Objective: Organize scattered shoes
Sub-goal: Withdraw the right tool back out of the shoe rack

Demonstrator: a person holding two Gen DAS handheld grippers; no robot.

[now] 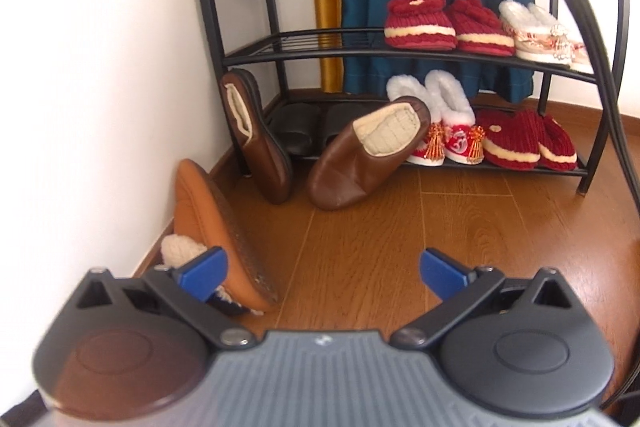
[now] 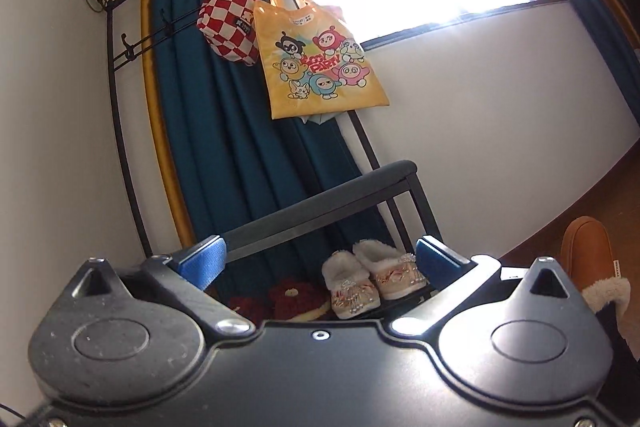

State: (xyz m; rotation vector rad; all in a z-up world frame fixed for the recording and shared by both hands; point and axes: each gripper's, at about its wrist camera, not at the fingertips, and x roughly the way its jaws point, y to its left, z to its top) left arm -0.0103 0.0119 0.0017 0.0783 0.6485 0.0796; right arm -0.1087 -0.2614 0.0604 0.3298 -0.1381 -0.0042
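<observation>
Left gripper [image 1: 324,273], jaws spread and empty, hovers over the wood floor [image 1: 400,235] beside a tan slipper [image 1: 212,223] tipped against the wall. Two brown leather slippers [image 1: 360,155] lean at the shoe rack's [image 1: 400,57] left front corner. Right gripper [image 2: 320,261], jaws apart and empty, faces the rack's upper shelf holding beaded white slippers [image 2: 372,277].

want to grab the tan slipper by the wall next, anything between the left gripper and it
Nothing visible. The tan slipper leans on its side against the wall, right beside the left hand-held gripper, whose jaws are open over bare floor. One blue finger already overlaps it.
</observation>
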